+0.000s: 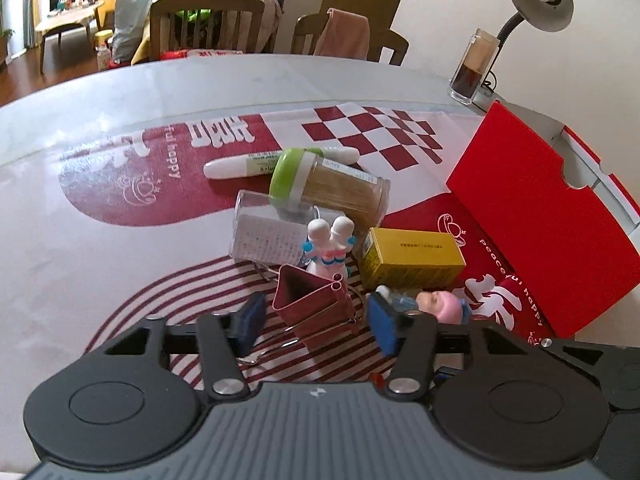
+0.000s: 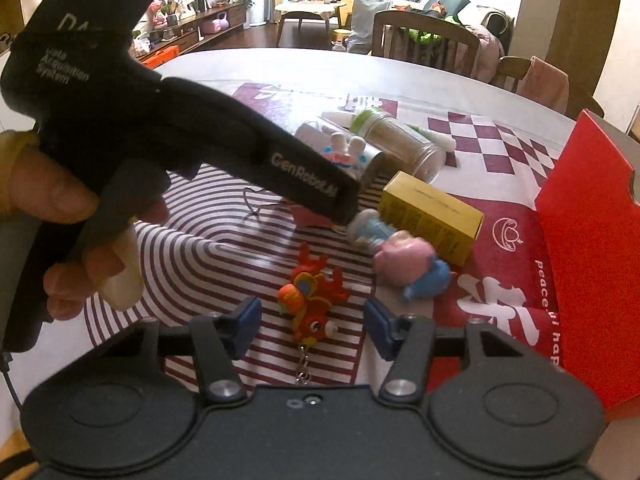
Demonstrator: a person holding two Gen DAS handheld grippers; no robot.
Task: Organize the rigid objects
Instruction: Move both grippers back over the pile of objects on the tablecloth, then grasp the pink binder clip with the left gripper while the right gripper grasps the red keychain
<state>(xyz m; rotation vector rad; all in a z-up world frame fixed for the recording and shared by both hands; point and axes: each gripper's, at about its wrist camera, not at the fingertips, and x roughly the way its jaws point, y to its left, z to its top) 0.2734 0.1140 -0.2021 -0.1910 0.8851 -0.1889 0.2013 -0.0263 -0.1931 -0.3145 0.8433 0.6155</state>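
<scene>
Between the left gripper's [image 1: 316,322] half-open jaws, a binder clip [image 1: 316,304], untouched

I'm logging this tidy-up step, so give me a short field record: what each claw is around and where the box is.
left claw: open, pink binder clip between its pads, no contact seen
right claw: open, red fish keychain between its pads
red box: right side of table, lid up
</scene>
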